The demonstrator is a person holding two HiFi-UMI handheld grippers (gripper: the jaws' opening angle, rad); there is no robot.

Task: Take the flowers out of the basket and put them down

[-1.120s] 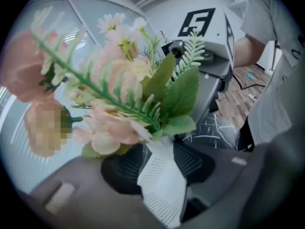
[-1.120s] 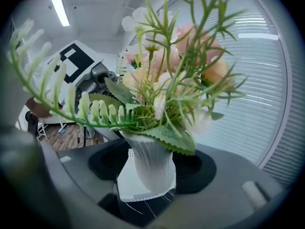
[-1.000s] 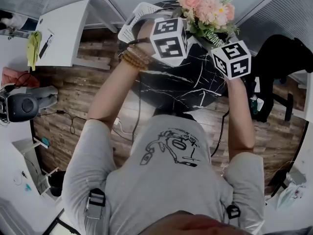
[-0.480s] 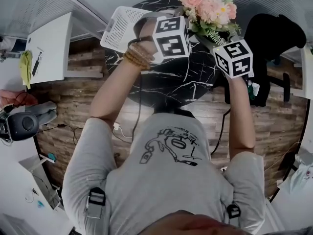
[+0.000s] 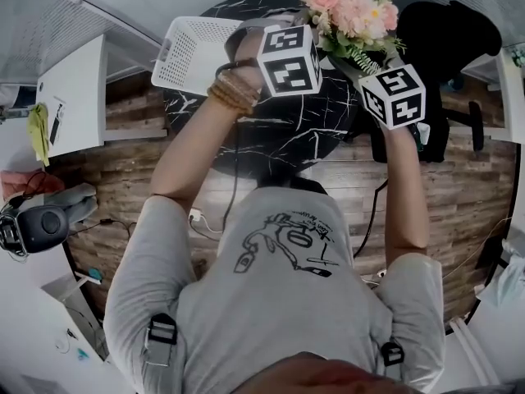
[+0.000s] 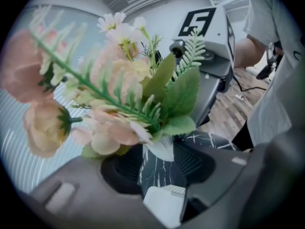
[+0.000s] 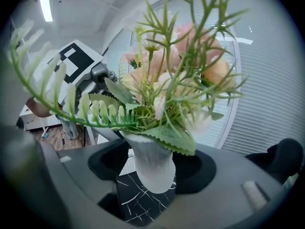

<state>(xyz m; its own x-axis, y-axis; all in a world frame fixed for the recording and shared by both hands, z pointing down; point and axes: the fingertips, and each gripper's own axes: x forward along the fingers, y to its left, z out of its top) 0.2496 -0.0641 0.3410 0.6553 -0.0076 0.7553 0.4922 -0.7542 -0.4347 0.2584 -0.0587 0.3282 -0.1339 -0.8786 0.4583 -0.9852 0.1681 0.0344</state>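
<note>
A bunch of pink and cream flowers (image 5: pixel 353 11) with green fern leaves stands in a small frosted white vase (image 7: pixel 151 163). It hangs in the air above the round black marble table (image 5: pixel 287 138). My left gripper (image 5: pixel 289 59) and my right gripper (image 5: pixel 392 97) hold it from opposite sides. In the right gripper view the vase sits tight between the dark pads (image 7: pixel 198 168). In the left gripper view the vase foot (image 6: pixel 161 149) lies between the pads (image 6: pixel 190 161). The empty white basket (image 5: pixel 193 54) stands on the table's far left, apart from the flowers.
A white side table (image 5: pixel 74 97) stands at the left, with a black device (image 5: pixel 37 228) on the wooden floor below it. A black chair (image 5: pixel 447 31) is behind the right gripper. A cable (image 5: pixel 234 179) runs down from the left hand.
Both grippers and the flowers keep their place in the view. The head camera has swung, so the basket and the table show more fully and further left.
</note>
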